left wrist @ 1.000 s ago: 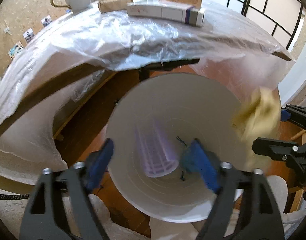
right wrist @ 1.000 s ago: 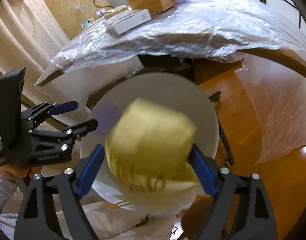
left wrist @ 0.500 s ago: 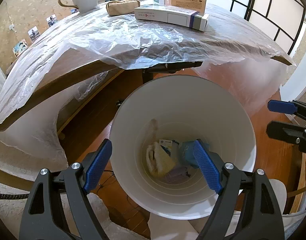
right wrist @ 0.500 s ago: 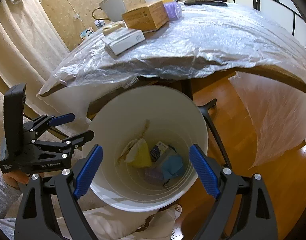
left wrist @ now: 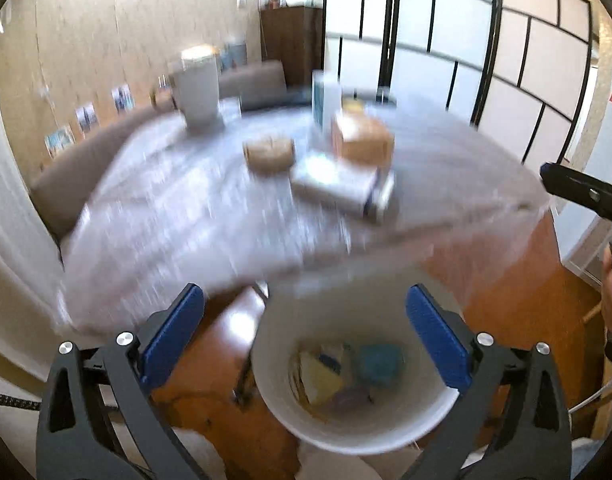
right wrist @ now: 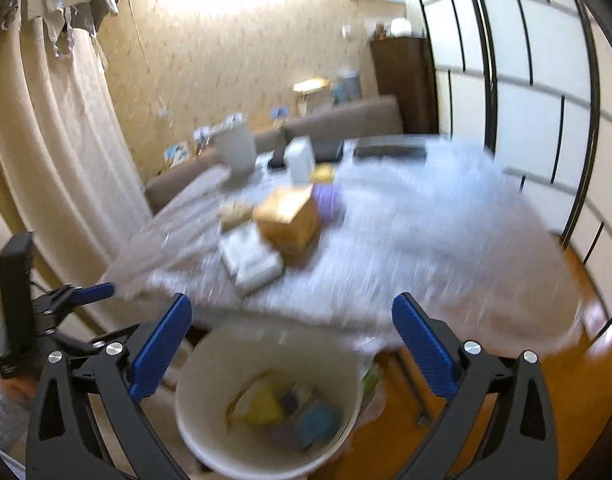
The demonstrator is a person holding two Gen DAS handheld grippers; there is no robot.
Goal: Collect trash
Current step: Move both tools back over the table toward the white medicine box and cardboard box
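Left wrist view: the left gripper (left wrist: 306,336) has just spread its jaws to their widest, and nothing lies between the blue pads (left wrist: 174,332). A second ago a pale purple piece was dropping between them into the white bin (left wrist: 385,436); now the bin sits low in the near foreground with a heap of trash (left wrist: 341,376) at its bottom: something yellow, something blue, a purplish scrap. The view has swung up from the bin mouth to the plastic-covered table (left wrist: 186,220), which suggests that drop is finished and the next items are being sought. Still on the table are a long white box (left wrist: 337,188), a brown box (left wrist: 361,140), a round tan bundle (left wrist: 269,154) and a mug (left wrist: 198,92) farther back. Heavy motion blur hides every label, and the bin's near rim is cut off by the gripper frame.

Right wrist view: the right gripper (right wrist: 292,348) has likewise just opened wide and holds nothing; the yellow piece (right wrist: 262,404) it carried a second ago now lies inside the bin. The left gripper shows at the left edge, partly cropped. On the table a purple object sits behind the brown box, too smeared to identify. Which table things count as trash I cannot tell.
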